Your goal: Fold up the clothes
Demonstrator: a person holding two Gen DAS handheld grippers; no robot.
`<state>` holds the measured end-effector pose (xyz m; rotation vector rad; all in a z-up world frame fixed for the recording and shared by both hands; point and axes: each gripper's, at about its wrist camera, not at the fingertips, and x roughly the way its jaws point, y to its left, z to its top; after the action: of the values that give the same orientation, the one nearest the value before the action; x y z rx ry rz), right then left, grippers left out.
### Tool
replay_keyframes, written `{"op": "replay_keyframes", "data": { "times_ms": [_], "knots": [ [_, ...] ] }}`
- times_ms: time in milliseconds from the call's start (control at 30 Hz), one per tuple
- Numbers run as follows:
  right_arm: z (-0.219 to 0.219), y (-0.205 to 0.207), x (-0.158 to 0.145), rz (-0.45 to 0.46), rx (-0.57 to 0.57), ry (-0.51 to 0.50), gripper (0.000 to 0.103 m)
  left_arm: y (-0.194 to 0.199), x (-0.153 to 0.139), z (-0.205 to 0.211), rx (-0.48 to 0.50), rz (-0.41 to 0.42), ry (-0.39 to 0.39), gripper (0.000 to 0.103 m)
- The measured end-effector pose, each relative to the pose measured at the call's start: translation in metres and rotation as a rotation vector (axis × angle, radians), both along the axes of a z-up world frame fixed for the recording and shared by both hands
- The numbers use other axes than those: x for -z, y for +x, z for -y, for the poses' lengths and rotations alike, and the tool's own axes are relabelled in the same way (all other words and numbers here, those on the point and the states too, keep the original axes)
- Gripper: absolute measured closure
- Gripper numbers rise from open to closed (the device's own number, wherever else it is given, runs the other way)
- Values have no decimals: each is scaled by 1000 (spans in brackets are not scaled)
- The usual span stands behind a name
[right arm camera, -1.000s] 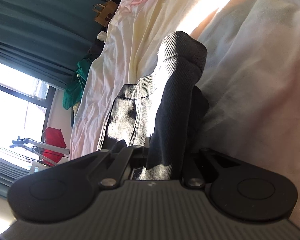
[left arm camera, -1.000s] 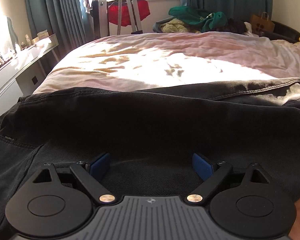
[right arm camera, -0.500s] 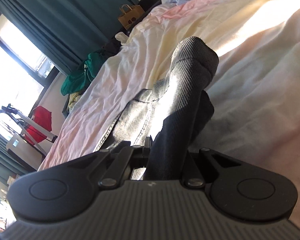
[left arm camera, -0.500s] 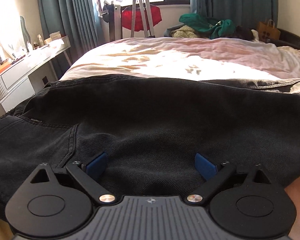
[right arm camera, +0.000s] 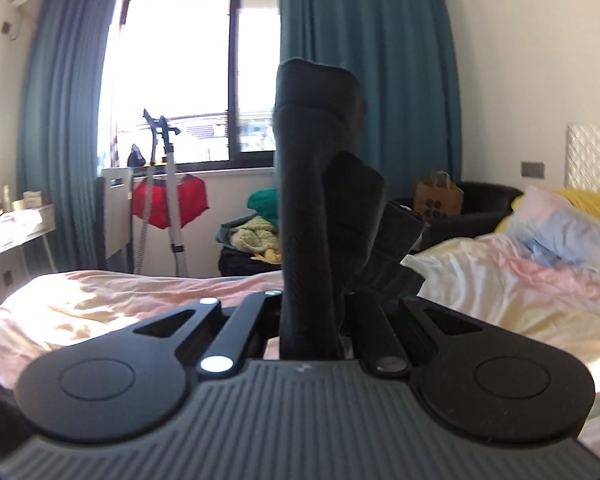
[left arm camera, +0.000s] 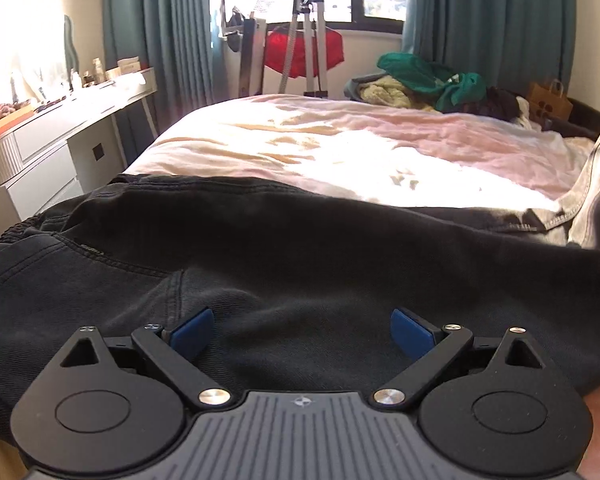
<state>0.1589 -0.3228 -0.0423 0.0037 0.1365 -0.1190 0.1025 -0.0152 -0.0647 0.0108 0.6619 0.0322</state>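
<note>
Black jeans (left arm camera: pixel 300 248) lie spread across the near edge of the bed (left arm camera: pixel 340 148). My left gripper (left arm camera: pixel 302 330) is open, its blue pads (left arm camera: pixel 192 330) wide apart just above the dark denim near a pocket seam. My right gripper (right arm camera: pixel 320 320) is shut on a bunched part of the black jeans (right arm camera: pixel 312 184), which stands up between the fingers, lifted above the bed (right arm camera: pixel 500 288). At the right edge of the left wrist view a lifted grey fold of the jeans (left arm camera: pixel 592 184) hangs.
A white desk (left arm camera: pixel 48 132) with small items stands left of the bed. A garment steamer stand with a red cloth (left arm camera: pixel 304 52) is by the window. A pile of green and yellow clothes (left arm camera: pixel 420 80) and a paper bag (left arm camera: pixel 548 100) sit beyond the bed. Pillows (right arm camera: pixel 560 224) lie at the right.
My right gripper has swung up and levelled, lifting the gripped jeans off the bed. My left gripper has pulled back and risen a little, so more of the jeans shows.
</note>
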Motion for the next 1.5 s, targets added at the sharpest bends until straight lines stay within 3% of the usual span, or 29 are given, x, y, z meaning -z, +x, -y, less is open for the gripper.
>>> {"op": "replay_keyframes", "data": {
  "times_ms": [100, 200, 300, 367, 567, 767, 833, 967, 1133, 1233, 1333, 1500],
  "knots": [
    [-64, -10, 24, -42, -137, -79, 94, -14, -23, -25, -63, 62, -105, 7],
    [-126, -21, 74, -175, -267, -155, 93, -27, -39, -56, -119, 120, -217, 6],
    [-176, -35, 123, -313, -346, -331, 93, -33, -41, -79, -136, 123, -294, 6],
    [-192, -42, 131, -305, -338, -428, 93, -33, -41, -86, -139, 116, -307, 6],
    [-194, -57, 78, -243, -429, -270, 92, -37, -44, -87, -118, 163, -353, 6],
    [-205, -52, 101, -332, -490, -272, 83, -32, -32, -80, -79, 137, -348, 6],
    [-206, -54, 106, -360, -512, -255, 71, -29, -28, -76, -71, 123, -332, 6],
    [-196, -73, 93, -424, -655, -181, 13, -28, -26, -70, -39, 146, -327, 6],
    [-163, -100, 69, -492, -789, -91, 15, -27, -23, -58, 11, 161, -262, 6],
    [-122, -92, 55, -507, -725, 36, 15, -22, -16, -50, 25, 139, -225, 6],
    [-75, -81, 50, -460, -630, 189, 15, -18, -9, -39, 29, 113, -163, 6],
    [-41, -64, 58, -355, -379, 202, 15, -8, 9, -23, 17, 45, -29, 5]
  ]
}}
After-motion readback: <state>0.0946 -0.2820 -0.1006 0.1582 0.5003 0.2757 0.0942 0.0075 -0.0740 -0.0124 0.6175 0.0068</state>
